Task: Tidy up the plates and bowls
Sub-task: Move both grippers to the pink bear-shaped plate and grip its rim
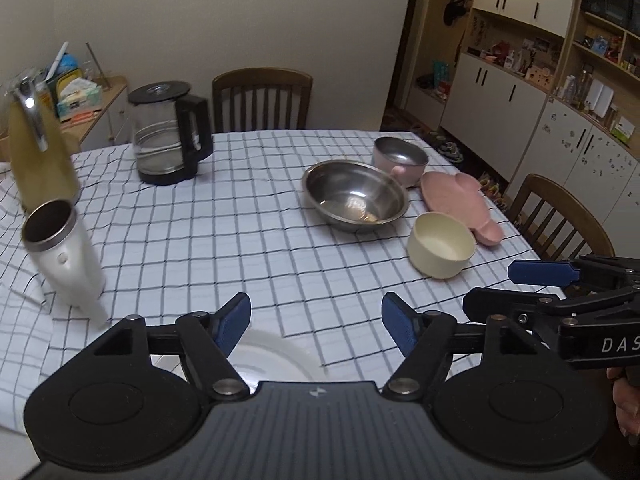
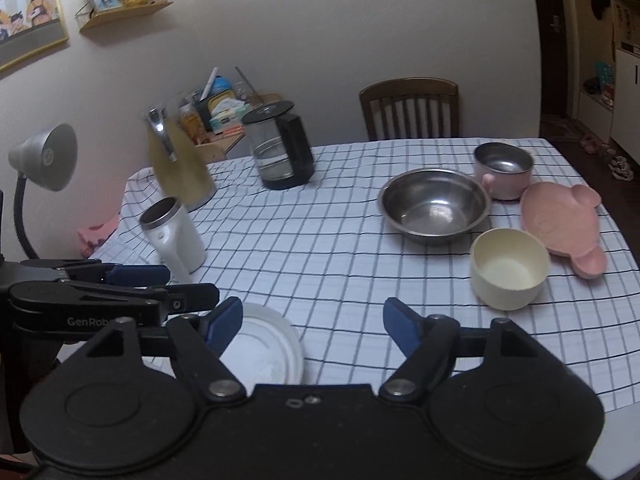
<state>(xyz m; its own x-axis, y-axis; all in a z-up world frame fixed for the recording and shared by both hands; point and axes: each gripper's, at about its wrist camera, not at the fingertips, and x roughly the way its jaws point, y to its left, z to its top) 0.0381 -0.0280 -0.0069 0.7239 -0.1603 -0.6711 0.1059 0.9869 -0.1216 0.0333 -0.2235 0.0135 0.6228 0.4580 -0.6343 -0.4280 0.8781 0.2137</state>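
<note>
A white plate (image 1: 276,354) (image 2: 264,348) lies on the checked tablecloth near the front edge, below both grippers. My left gripper (image 1: 314,322) is open above it with nothing between its jaws. My right gripper (image 2: 312,322) is open too, just right of the plate. Further back stand a steel bowl (image 1: 354,200) (image 2: 434,204), a cream bowl (image 1: 440,244) (image 2: 508,266), a pink bear-shaped plate (image 1: 460,204) (image 2: 560,220) and a pink steel-lined bowl (image 1: 400,160) (image 2: 504,172). The right gripper (image 1: 540,276) shows at the right of the left wrist view, the left gripper (image 2: 136,280) at the left of the right wrist view.
A glass kettle (image 1: 168,136) (image 2: 280,146), a white steel-rimmed mug (image 1: 64,252) (image 2: 172,236) and a yellow-green jug (image 1: 40,152) (image 2: 180,164) stand on the table's left side. Wooden chairs (image 1: 262,98) (image 1: 560,216) sit at the far and right edges. A desk lamp (image 2: 44,160) stands left.
</note>
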